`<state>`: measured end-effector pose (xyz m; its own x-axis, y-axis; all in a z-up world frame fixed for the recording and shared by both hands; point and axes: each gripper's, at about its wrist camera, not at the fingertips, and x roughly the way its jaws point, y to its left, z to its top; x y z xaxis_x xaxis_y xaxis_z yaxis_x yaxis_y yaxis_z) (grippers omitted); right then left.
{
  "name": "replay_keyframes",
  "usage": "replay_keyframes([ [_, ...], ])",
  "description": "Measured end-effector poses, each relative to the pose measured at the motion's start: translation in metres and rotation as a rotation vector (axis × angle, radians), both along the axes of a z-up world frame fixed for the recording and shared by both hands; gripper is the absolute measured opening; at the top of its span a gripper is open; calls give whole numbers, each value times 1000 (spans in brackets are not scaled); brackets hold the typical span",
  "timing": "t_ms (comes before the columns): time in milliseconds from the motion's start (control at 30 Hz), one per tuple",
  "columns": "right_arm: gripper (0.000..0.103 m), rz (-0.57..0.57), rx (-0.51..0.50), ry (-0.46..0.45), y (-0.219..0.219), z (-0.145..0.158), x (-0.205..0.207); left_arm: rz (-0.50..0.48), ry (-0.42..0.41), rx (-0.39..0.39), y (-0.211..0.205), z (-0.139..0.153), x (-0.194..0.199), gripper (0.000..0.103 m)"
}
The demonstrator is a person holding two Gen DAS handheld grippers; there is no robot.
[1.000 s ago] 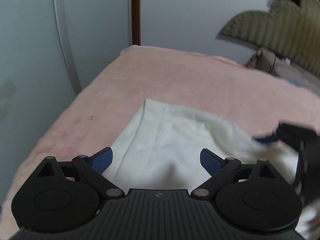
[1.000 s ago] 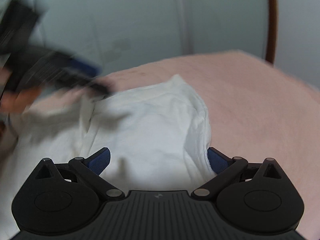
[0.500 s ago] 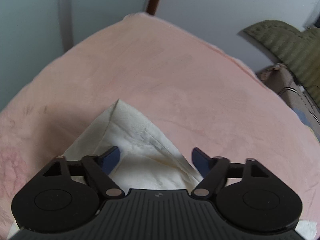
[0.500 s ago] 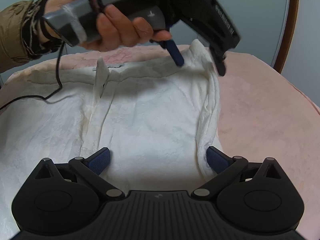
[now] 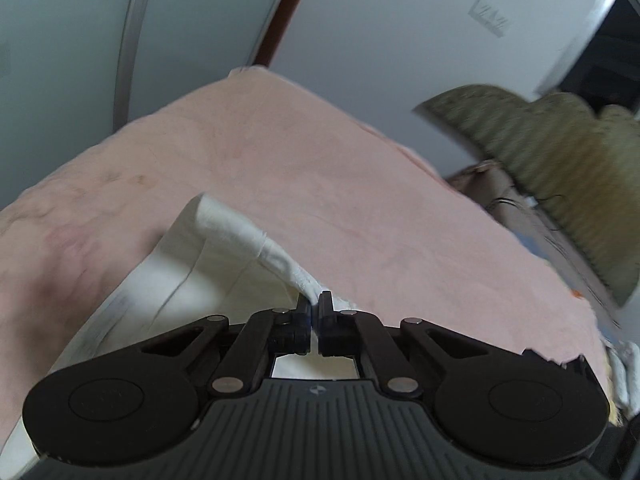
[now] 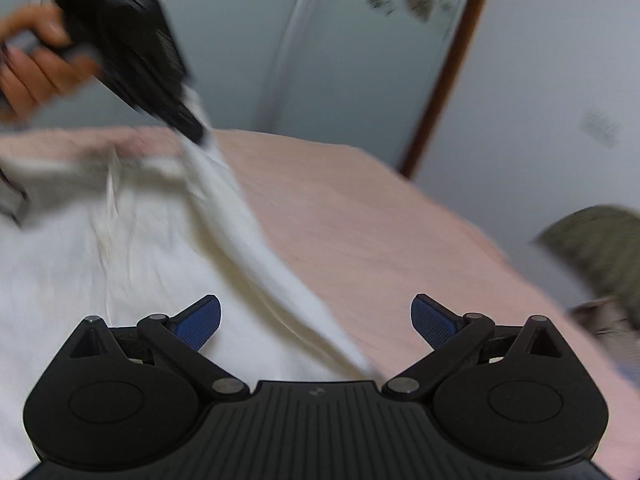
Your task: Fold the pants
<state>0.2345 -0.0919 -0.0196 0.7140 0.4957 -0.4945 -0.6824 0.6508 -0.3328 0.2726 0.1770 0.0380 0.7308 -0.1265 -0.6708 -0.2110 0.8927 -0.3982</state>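
White pants (image 6: 132, 248) spread on pink blanket (image 5: 360, 184), L gripper (image 5: 314, 304) clenched on waistband edge w/ corner lifted toward 11 o'clock, R gripper (image 6: 316, 316) wide apart, grasping nothing, over pants' edge.

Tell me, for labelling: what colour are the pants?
White pants, clearest in the left wrist view.

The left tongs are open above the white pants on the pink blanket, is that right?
No. The left tongs are shut on the white pants, pinching the waistband edge, as the left wrist view shows. The pants do lie on the pink blanket.
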Motion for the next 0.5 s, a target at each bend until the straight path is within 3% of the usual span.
replay_keyframes([
  [67,101,-29,-40,-39,-10,-1,-23,-24,-33,-5,1,5,-30,3],
  [133,88,-44,-92,-83,-15,-5,-44,-39,-63,23,-1,8,-57,3],
  [200,52,-84,-152,-122,-20,-12,-58,-50,-85,69,-8,9,-77,3],
  [233,48,-95,-168,-122,-21,-15,-62,-59,-88,98,-13,9,-86,4],
  [300,28,-102,-183,-74,-24,-20,-61,-69,-91,131,-20,8,-96,4],
  [367,12,-124,-219,-91,-24,-24,-63,-71,-86,140,-22,7,-103,4],
  [500,7,-147,-235,-113,-25,-18,-85,-97,-101,171,-22,15,-111,4],
])
